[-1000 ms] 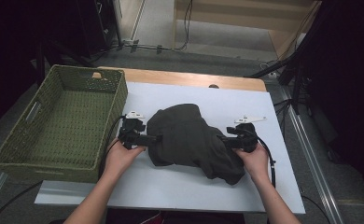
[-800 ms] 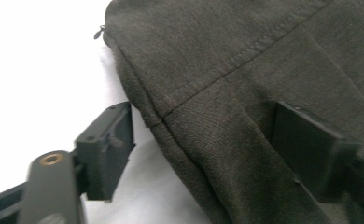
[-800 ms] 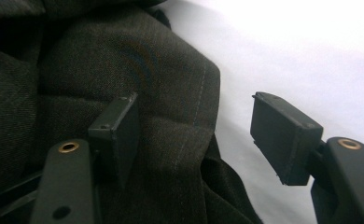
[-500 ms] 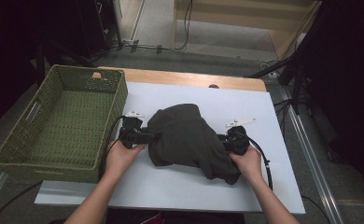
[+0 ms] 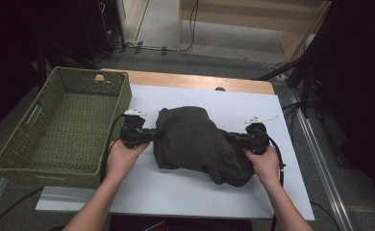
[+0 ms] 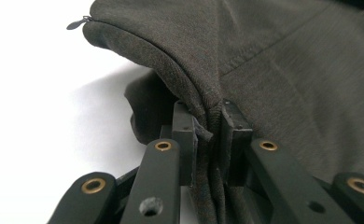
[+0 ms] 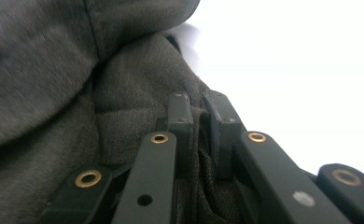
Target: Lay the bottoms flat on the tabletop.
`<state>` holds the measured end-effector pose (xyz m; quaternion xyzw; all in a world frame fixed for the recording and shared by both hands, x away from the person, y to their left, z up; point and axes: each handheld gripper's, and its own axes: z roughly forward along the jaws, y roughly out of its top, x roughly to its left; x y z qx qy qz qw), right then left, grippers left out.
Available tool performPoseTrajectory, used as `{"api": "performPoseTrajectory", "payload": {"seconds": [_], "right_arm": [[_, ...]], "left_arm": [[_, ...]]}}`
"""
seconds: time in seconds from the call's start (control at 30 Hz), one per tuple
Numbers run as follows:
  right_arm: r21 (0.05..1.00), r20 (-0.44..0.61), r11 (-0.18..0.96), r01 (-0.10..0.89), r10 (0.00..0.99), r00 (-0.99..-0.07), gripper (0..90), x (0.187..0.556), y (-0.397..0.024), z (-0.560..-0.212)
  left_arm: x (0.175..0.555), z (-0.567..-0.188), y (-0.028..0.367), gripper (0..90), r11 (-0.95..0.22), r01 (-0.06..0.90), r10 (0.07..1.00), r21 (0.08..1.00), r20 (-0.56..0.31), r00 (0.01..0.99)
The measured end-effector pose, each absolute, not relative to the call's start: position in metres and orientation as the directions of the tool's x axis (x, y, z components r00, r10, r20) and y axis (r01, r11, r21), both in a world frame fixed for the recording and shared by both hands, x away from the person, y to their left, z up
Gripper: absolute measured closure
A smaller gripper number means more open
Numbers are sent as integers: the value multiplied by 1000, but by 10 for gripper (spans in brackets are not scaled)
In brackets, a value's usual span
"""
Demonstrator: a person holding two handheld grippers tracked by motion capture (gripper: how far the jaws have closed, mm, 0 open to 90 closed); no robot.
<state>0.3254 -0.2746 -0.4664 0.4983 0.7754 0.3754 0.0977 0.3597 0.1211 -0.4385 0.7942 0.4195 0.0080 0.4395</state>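
Two grippers pinching the opposite edges of a dark garment on a white table.

The dark grey-brown garment (image 5: 200, 144) lies bunched on the white table (image 5: 176, 192), just to the right of the green woven basket (image 5: 56, 130), which sits at the table's left end. The left gripper (image 5: 152, 134), between the basket and the garment, has just been closing its jaws and now pinches a fold of the garment's left edge; the left gripper view shows cloth squeezed between the left gripper (image 6: 210, 126) pads, with a small zipper pull (image 6: 77, 22) at the hem beyond. The right gripper (image 5: 231, 137), on the garment's far side from the basket, has also just been closing, and the right gripper view shows fabric clamped between the right gripper (image 7: 198, 112) jaws.
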Motion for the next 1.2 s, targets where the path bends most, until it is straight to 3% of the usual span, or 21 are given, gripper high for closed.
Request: {"api": "performPoseTrajectory", "payload": {"seconds": [0.33,0.63,0.73,0.77,0.83,0.87,0.9,1.03,1.2], "right_arm": [[757,149,167,631,897,-416,799,317,-306,-424],[813,163,45,580,939,-302,814,308,-353,-395],[840,117,20,542,969,-217,811,303,-368,-384],[848,141,-9,530,968,-208,793,303,-375,-384],[838,182,-29,544,957,-228,701,305,-380,-388],[834,162,-14,551,962,-220,605,306,-379,-391],[831,148,-4,556,966,-214,571,307,-378,-394],[822,168,5,570,954,-250,519,306,-374,-402],[798,152,60,600,943,-297,511,307,-366,-409]], "left_arm": [[373,-401,115,809,-213,632,678,745,-354,645],[397,-366,124,810,-146,623,705,768,-361,610],[405,-359,125,805,-103,620,724,777,-369,583],[407,-361,122,763,-113,626,725,772,-367,584],[410,-366,115,526,-153,641,733,752,-348,584],[410,-369,111,478,-180,647,735,741,-335,589],[409,-372,109,440,-200,636,739,745,-311,597],[406,-380,101,363,-257,633,729,730,-283,623],[399,-389,92,358,-314,625,707,714,-263,656]]}}
